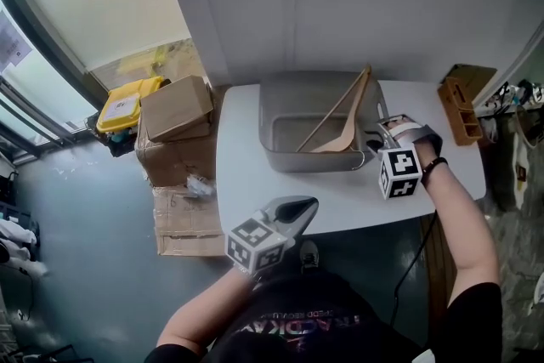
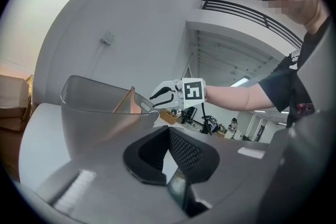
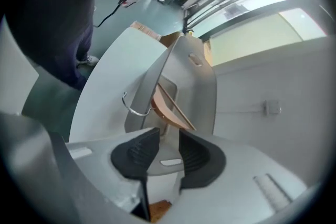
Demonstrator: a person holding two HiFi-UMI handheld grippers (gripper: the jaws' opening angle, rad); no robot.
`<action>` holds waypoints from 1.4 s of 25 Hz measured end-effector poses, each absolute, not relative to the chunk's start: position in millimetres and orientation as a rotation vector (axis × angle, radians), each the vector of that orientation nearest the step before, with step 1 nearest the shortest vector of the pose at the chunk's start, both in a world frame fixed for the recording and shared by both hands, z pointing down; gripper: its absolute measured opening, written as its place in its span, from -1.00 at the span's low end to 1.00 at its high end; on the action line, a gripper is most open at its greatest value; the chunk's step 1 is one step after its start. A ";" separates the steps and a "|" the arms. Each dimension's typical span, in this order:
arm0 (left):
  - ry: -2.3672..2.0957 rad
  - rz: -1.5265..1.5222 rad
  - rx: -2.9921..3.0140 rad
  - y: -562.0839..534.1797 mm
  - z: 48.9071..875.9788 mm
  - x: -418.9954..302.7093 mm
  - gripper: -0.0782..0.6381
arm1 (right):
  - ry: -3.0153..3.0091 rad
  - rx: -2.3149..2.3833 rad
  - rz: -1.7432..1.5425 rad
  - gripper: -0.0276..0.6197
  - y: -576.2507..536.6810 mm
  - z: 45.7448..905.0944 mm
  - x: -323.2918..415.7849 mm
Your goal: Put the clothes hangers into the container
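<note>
A grey container (image 1: 280,93) stands at the back of the white table (image 1: 246,174). One wooden hanger (image 1: 340,119) leans inside it, top end against the right rim. Its metal hook (image 3: 131,107) pokes out over the container's (image 3: 197,73) near wall. My right gripper (image 1: 382,136) sits at the container's right end, open, with the rim handle just beyond its pads (image 3: 139,152) and nothing gripped. My left gripper (image 1: 297,207) hovers at the table's front edge, shut and empty. From the left gripper (image 2: 168,131) view, the container (image 2: 89,107) and hanger (image 2: 126,99) lie ahead.
Cardboard boxes (image 1: 176,106) and a yellow case (image 1: 127,104) stand on the floor left of the table, with flattened cardboard (image 1: 183,221) below them. A brown wooden organiser (image 1: 463,110) sits at the table's right end. A white wall runs behind.
</note>
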State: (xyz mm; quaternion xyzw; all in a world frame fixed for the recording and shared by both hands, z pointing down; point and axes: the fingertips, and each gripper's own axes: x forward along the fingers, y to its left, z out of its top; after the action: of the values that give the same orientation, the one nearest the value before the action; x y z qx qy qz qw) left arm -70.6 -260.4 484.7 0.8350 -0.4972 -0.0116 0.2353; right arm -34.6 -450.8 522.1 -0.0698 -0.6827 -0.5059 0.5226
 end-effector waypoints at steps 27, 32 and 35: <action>-1.193 -0.002 2.415 -110.5 477.1 -38.1 -0.79 | -2.838 0.442 0.612 -0.91 -152.4 455.8 -18.5; -1.126 0.002 2.390 -72.0 489.4 -29.9 -0.79 | -2.826 0.471 0.725 -0.91 -88.1 476.8 -15.8; -1.111 0.011 2.366 -54.5 502.3 -30.0 -0.79 | -2.797 0.482 0.726 -0.91 -65.0 491.2 -13.4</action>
State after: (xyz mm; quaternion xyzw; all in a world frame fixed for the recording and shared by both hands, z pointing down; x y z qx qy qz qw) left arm -30.0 -54.5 502.3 0.8738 -0.4105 0.0041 0.2608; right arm -13.4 -65.0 491.2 0.1636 -0.9493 0.2466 0.1057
